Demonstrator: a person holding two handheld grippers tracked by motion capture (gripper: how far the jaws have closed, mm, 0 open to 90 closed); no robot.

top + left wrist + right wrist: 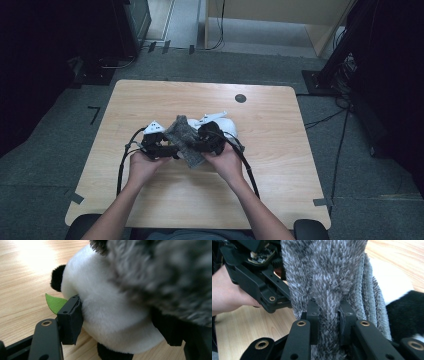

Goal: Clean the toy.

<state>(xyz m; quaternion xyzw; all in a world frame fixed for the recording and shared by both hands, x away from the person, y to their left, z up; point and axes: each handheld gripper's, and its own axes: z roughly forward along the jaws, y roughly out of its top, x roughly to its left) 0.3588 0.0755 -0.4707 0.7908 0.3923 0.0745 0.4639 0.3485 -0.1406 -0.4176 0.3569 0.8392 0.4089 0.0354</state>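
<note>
A grey fuzzy cloth hangs between my two grippers above the middle of the wooden table. My right gripper is shut on a fold of this cloth, which rises straight up from its jaws. A white and black panda plush lies just behind the cloth. My left gripper has its jaws wide, pressed into both sides of the panda's white body. A green felt leaf pokes out beside the left jaw. The cloth drapes over the panda's top.
A small black round cap sits in the table top near the far edge. Cables trail over the grey floor at the right, by a dark stand. In the right gripper view, the other hand holds the left gripper close by.
</note>
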